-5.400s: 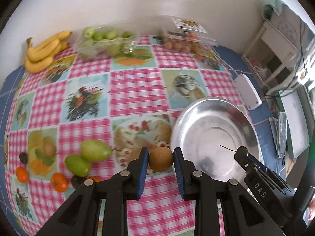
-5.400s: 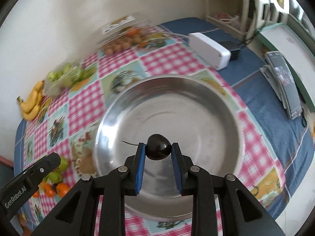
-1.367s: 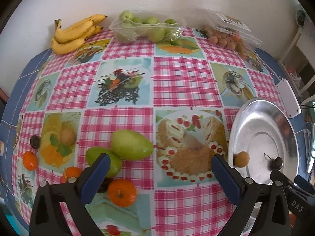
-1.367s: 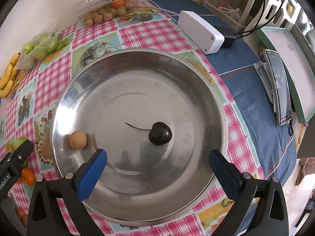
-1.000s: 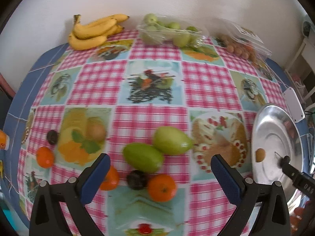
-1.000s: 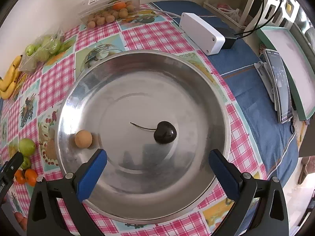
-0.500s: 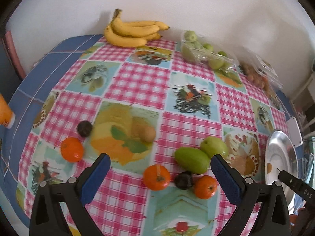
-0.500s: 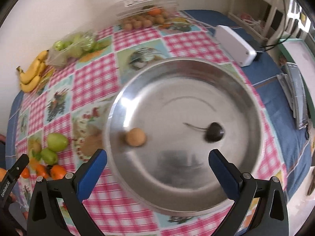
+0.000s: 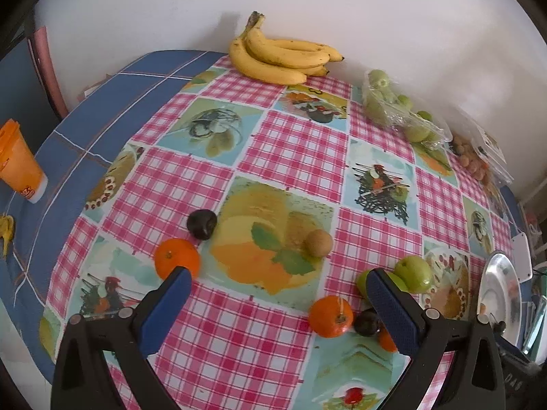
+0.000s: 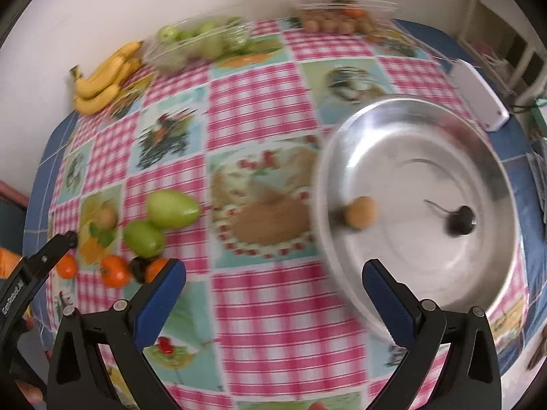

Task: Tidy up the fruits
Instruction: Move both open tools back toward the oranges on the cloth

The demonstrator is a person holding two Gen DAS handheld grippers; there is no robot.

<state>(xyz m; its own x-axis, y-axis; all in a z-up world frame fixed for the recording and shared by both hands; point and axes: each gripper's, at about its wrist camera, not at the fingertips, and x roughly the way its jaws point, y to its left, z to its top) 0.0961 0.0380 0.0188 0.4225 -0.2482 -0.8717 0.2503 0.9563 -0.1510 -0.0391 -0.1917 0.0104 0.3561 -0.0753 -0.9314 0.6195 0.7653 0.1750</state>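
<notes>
The left gripper [image 9: 277, 304] hung with its jaws spread wide and empty above the checked tablecloth [image 9: 294, 143], over loose fruit. Between its fingers lay a small brown round fruit [image 9: 318, 243]; a dark plum [image 9: 201, 223] sat beside an orange [image 9: 176, 261] that touched the left fingertip. Near the right finger were another orange [image 9: 330, 315], a second dark plum [image 9: 367, 322] and two green fruits [image 9: 413, 272]. Bananas [image 9: 280, 56] lay at the far edge by the wall.

The right gripper [image 10: 273, 287] was likewise wide apart and held nothing, poised over the cloth just left of the steel bowl [image 10: 424, 126]. Inside the bowl rested a brown round fruit [image 10: 359, 217] near the left wall and a dark cherry [image 10: 461, 224] with its stem, well apart from each other. That view was blurred.
</notes>
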